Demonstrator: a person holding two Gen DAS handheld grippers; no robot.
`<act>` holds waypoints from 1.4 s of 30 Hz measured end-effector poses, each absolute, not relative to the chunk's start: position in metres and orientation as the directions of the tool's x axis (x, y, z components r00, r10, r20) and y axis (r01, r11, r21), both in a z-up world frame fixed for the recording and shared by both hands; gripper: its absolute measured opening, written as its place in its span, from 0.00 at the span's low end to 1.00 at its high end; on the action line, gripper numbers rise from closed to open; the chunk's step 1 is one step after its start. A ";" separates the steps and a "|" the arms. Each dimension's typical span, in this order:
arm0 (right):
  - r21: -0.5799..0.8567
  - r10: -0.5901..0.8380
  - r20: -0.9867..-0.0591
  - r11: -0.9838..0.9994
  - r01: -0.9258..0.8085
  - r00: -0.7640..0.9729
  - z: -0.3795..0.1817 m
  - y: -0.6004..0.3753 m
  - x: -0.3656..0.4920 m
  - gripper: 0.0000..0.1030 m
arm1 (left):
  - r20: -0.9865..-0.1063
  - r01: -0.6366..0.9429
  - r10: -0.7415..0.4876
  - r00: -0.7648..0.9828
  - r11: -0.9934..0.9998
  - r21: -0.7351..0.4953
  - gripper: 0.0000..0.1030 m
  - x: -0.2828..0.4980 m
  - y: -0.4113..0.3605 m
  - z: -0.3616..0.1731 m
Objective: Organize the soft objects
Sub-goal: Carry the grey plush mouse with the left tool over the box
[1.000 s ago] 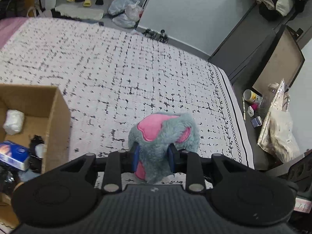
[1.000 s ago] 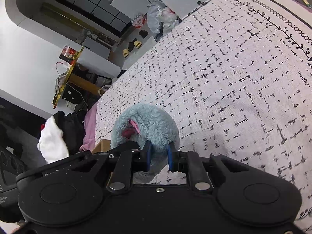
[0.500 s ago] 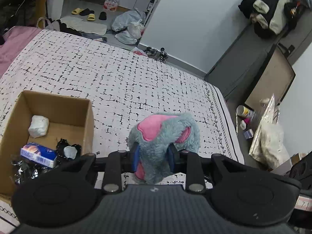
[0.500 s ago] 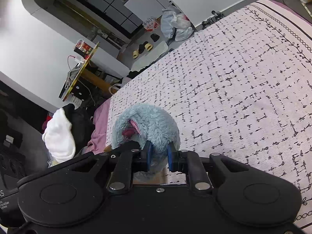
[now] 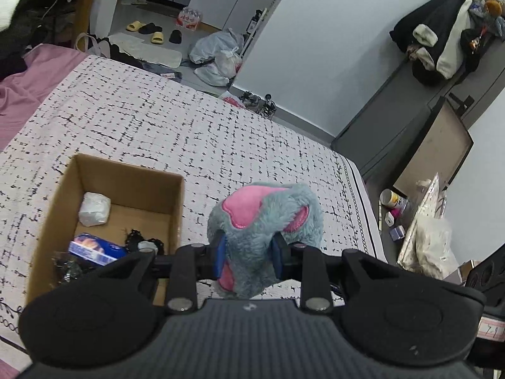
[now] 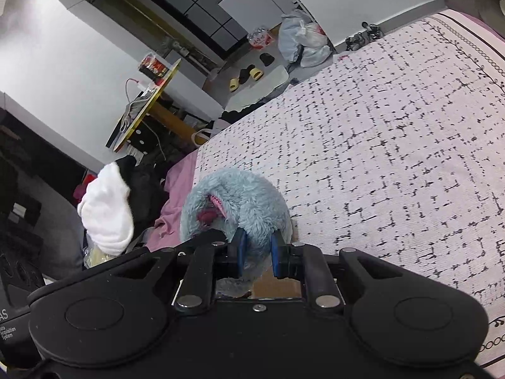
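My left gripper (image 5: pixel 249 257) is shut on a fluffy grey-blue plush toy with pink patches (image 5: pixel 268 211) and holds it in the air above the bed. My right gripper (image 6: pixel 257 257) is shut on the same grey-blue plush (image 6: pixel 243 202) from another side. An open cardboard box (image 5: pixel 132 173) stands on the bed to the left of the plush in the left wrist view. It holds a white bundle (image 5: pixel 94 207), a blue packet (image 5: pixel 94 249) and dark items.
The bed (image 5: pixel 189 132) has a white cover with black dashes and a pink sheet (image 5: pixel 28 75) at its left. A floor with slippers and bags (image 5: pixel 217 53) lies beyond. A dark cabinet (image 5: pixel 407 110) and floor clutter (image 5: pixel 423 230) stand right of the bed.
Both grippers have risen with the plush between them. The bed and the box look farther below, and the whole box has come into the left wrist view.
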State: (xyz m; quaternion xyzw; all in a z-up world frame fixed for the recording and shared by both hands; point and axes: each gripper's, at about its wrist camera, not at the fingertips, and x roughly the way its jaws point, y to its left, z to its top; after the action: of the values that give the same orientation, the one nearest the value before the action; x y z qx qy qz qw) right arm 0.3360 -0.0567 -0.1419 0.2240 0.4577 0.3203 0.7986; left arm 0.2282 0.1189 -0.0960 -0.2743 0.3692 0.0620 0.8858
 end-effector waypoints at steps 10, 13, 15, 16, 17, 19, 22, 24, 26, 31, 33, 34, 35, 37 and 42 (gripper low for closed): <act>0.635 0.727 -0.584 0.686 -0.354 0.361 -0.131 -0.023 0.323 0.16 | -0.675 -0.335 -0.066 0.735 0.830 -0.446 0.27 0.208 0.149 -0.088; 0.633 0.732 -0.578 0.681 -0.369 0.359 -0.126 -0.014 0.321 0.16 | -0.667 -0.337 -0.058 0.743 0.828 -0.447 0.27 0.204 0.158 -0.084; 0.633 0.737 -0.573 0.676 -0.379 0.359 -0.123 -0.008 0.320 0.16 | -0.662 -0.339 -0.050 0.748 0.829 -0.445 0.27 0.203 0.163 -0.081; 0.633 0.739 -0.570 0.673 -0.382 0.359 -0.122 -0.005 0.320 0.16 | -0.660 -0.341 -0.046 0.750 0.828 -0.445 0.27 0.202 0.166 -0.080; 0.634 0.741 -0.568 0.671 -0.385 0.358 -0.121 -0.002 0.319 0.16 | -0.658 -0.344 -0.042 0.751 0.827 -0.446 0.27 0.201 0.169 -0.079; 0.633 0.744 -0.566 0.668 -0.392 0.355 -0.120 0.004 0.319 0.16 | -0.657 -0.351 -0.035 0.753 0.823 -0.447 0.27 0.199 0.175 -0.078; 0.630 0.744 -0.571 0.668 -0.396 0.347 -0.121 0.015 0.318 0.16 | -0.658 -0.363 -0.031 0.752 0.814 -0.454 0.27 0.198 0.184 -0.081; 0.626 0.741 -0.578 0.671 -0.397 0.342 -0.122 0.021 0.319 0.16 | -0.660 -0.372 -0.031 0.751 0.806 -0.461 0.27 0.198 0.190 -0.084; 0.620 0.738 -0.585 0.675 -0.401 0.337 -0.123 0.028 0.320 0.16 | -0.662 -0.382 -0.030 0.749 0.797 -0.468 0.27 0.198 0.196 -0.088; 0.612 0.726 -0.606 0.687 -0.392 0.325 -0.132 0.041 0.325 0.17 | -0.674 -0.403 -0.032 0.738 0.780 -0.478 0.27 0.204 0.208 -0.100; 0.607 0.717 -0.618 0.695 -0.385 0.322 -0.137 0.047 0.327 0.17 | -0.682 -0.411 -0.037 0.730 0.774 -0.482 0.27 0.207 0.213 -0.107; 0.603 0.712 -0.625 0.701 -0.381 0.319 -0.139 0.050 0.328 0.17 | -0.687 -0.416 -0.042 0.725 0.769 -0.486 0.27 0.209 0.216 -0.111; 0.600 0.707 -0.632 0.706 -0.377 0.317 -0.142 0.052 0.330 0.17 | -0.692 -0.420 -0.047 0.720 0.764 -0.489 0.27 0.210 0.218 -0.115; 0.594 0.698 -0.645 0.714 -0.372 0.311 -0.149 0.056 0.332 0.17 | -0.703 -0.431 -0.053 0.709 0.757 -0.492 0.27 0.214 0.223 -0.123; 0.580 0.677 -0.674 0.733 -0.355 0.297 -0.166 0.064 0.338 0.17 | -0.728 -0.454 -0.072 0.682 0.738 -0.499 0.27 0.223 0.231 -0.143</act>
State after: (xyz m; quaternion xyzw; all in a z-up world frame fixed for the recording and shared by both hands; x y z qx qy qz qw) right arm 0.3379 0.0642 -0.1663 0.1625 0.4947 0.3271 0.7886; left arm 0.2226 0.2311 -0.1433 -0.3439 0.3824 0.1122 0.8502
